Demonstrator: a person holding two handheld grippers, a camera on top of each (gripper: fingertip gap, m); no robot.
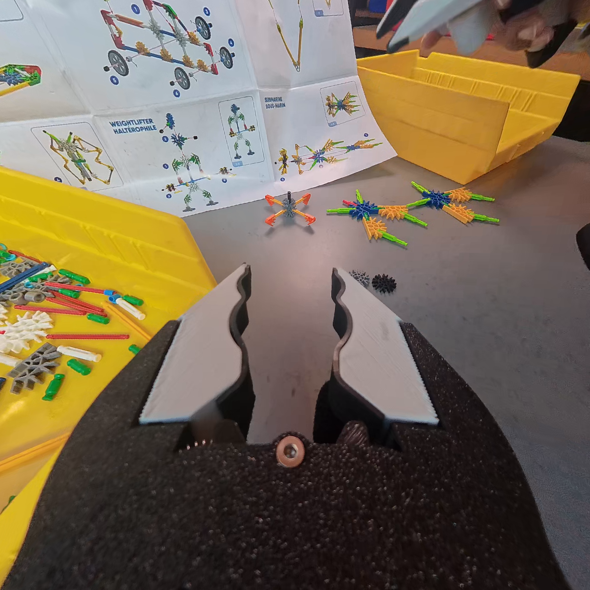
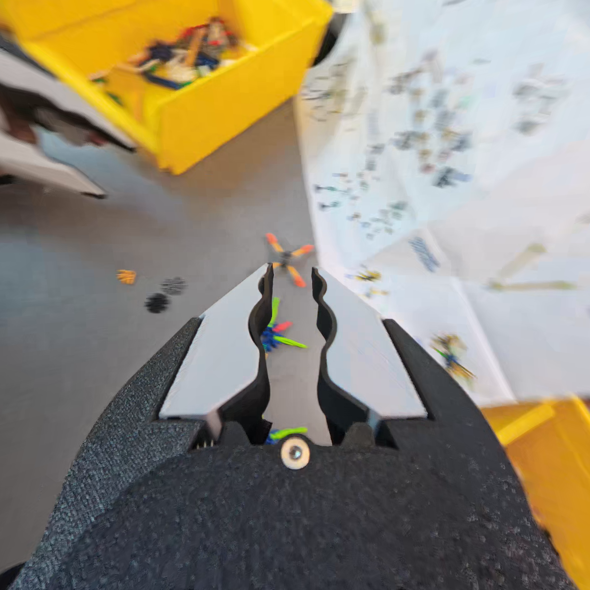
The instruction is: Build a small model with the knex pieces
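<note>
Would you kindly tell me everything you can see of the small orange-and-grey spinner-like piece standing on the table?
The orange-and-grey piece is a plastic construction-toy assembly: a grey snowflake-shaped hub with four short rods spreading in an X, each ending in an orange clip connector. A short black rod stands upright from the hub. It rests on the grey table, just in front of the instruction sheet, apart from the other assemblies. Neither gripper touches it. In the right wrist view it is blurred.

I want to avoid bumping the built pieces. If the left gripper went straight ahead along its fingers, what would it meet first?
Probably the orange and grey spinner piece, standing ahead of the open left gripper on bare table; depth is uncertain.
</note>
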